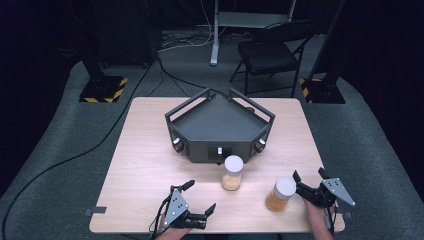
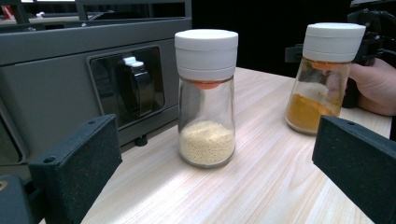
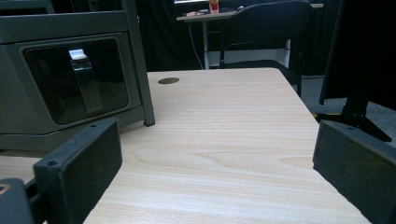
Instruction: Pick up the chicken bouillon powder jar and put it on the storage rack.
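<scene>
Nearest, the left gripper (image 1: 201,198) hovers low with its fingers apart, aimed at the glass jar of pale grains (image 2: 206,98) standing on the wood-grain counter (image 1: 145,165). The right gripper (image 1: 310,181), fingers also apart, sits just beside the jar of orange powder (image 1: 280,194), perhaps touching it. Smooth, top-heavy glass could tip if nudged. Beyond stands the dark angular tray (image 1: 220,126).

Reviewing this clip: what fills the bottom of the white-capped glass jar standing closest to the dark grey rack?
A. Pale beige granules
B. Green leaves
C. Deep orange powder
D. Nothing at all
A: the white-capped glass jar by the dark grey rack holds pale beige granules; the orange powder sits in the other white-capped jar.
</scene>
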A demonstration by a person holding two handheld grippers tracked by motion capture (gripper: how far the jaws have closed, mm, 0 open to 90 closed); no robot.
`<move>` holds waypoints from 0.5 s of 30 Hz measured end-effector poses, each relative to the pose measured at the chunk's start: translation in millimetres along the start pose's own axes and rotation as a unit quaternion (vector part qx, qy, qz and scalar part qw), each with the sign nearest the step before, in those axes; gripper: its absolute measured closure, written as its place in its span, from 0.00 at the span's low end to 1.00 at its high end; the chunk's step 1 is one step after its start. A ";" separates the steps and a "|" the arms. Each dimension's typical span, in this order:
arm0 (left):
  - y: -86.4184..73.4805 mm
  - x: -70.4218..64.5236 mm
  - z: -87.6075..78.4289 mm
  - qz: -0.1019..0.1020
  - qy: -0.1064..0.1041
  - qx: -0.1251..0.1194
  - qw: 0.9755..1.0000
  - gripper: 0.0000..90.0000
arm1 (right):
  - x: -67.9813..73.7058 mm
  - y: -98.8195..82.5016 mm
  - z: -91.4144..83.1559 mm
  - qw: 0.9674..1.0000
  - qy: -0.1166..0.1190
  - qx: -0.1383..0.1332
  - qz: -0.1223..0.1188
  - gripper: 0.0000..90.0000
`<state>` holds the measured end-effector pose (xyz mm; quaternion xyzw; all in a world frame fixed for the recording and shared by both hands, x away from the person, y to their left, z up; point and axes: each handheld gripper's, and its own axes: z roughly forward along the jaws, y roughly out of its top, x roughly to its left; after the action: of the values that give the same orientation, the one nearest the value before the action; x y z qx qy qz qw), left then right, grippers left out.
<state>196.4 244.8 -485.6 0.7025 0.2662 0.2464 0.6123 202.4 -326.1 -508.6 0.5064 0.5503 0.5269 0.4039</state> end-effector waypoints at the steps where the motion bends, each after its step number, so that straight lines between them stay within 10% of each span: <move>1: 0.2 -0.3 1.1 -0.002 0.000 -0.002 1.000 0.01 | -0.2 0.1 0.1 1.000 0.000 0.000 0.000 0.01; 15: 2.6 -8.4 24.3 0.002 -0.004 0.001 1.000 0.01 | -7.1 3.5 1.5 1.000 0.013 0.010 0.011 0.02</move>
<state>206.7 221.1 -486.3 0.7049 0.2623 0.2442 0.6121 205.5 -333.1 -505.9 0.5094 0.5550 0.5321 0.3865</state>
